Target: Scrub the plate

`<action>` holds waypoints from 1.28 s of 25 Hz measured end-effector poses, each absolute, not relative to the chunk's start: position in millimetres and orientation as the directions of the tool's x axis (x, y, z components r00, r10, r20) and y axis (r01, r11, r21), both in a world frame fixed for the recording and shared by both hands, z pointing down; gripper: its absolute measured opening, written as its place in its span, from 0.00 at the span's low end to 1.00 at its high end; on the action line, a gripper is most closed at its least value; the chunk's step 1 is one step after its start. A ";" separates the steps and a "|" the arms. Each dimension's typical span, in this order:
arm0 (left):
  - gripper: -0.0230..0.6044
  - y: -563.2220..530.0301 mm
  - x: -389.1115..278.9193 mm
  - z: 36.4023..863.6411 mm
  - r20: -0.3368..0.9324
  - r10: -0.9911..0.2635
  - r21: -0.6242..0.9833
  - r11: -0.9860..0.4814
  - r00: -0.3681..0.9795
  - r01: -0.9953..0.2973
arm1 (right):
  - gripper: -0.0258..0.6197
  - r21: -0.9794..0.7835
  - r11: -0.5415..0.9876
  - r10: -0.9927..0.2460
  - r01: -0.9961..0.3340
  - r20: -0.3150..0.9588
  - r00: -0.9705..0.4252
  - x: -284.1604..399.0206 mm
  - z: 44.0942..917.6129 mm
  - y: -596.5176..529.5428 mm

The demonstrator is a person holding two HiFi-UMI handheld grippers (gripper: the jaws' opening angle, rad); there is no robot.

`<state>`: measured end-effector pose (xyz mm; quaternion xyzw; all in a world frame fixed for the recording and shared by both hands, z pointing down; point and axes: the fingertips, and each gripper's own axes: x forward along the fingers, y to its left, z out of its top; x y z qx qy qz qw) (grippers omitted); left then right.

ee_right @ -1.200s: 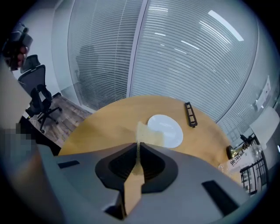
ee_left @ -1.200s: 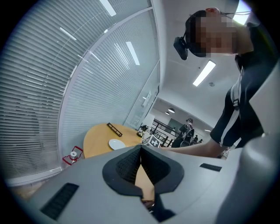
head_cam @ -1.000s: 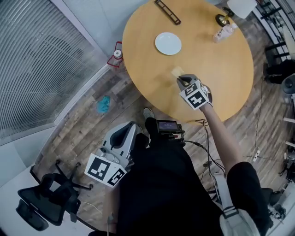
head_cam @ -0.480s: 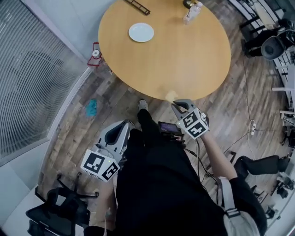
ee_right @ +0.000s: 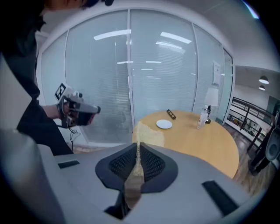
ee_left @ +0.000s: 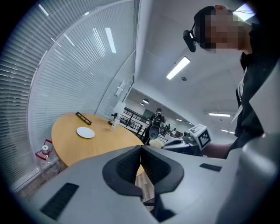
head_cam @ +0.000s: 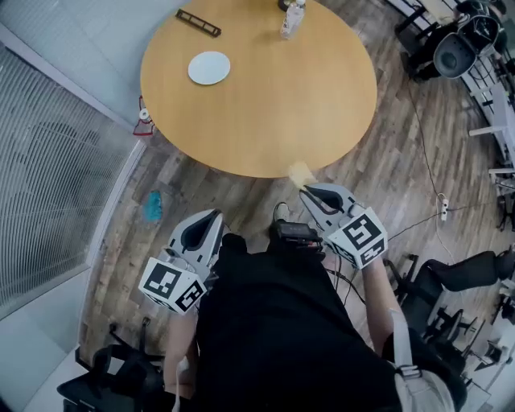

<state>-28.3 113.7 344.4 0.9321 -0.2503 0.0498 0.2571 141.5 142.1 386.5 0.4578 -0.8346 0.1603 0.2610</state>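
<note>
The white plate (head_cam: pixel 209 67) lies on the far left part of the round wooden table (head_cam: pixel 322 105), well away from both grippers. My right gripper (head_cam: pixel 306 191) is off the table's near edge, over the floor, shut on a yellow sponge (head_cam: pixel 300 172). In the right gripper view the sponge (ee_right: pixel 148 133) sticks up out of the right gripper (ee_right: pixel 139 148), with the plate (ee_right: pixel 164 124) far beyond it. My left gripper (head_cam: pixel 211 218) hangs low beside my body; in its own view the left gripper (ee_left: pixel 141 151) is shut with nothing in it, and the plate (ee_left: pixel 85 132) looks small.
A black rack (head_cam: pixel 198 22) and a clear bottle (head_cam: pixel 294 18) stand at the table's far side. On the wood floor lie a blue cloth (head_cam: pixel 153 206), a red-capped jug (head_cam: pixel 143 115) and cables (head_cam: pixel 441 211). Office chairs (head_cam: pixel 455 48) stand to the right, a blinded glass wall to the left.
I have backed away from the table: it and the plate have receded up the head view. The right gripper with the sponge has come off the tabletop to past its near edge.
</note>
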 end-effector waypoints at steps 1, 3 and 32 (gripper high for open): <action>0.05 112.4 -18.6 343.7 0.221 -0.439 0.452 -0.745 0.871 -0.490 | 0.08 -0.054 0.524 -0.701 -0.850 0.540 -0.466 150.2 372.8 141.8; 0.05 111.2 4.0 338.6 0.213 -0.435 0.451 -0.751 0.875 -0.483 | 0.08 -0.118 0.515 -0.738 -0.849 0.443 -0.509 169.0 343.8 142.3; 0.05 168.8 245.7 306.7 0.195 -0.384 0.429 -0.794 0.903 -0.430 | 0.08 -0.415 0.599 -0.758 -0.685 -0.018 -0.652 368.4 287.9 191.1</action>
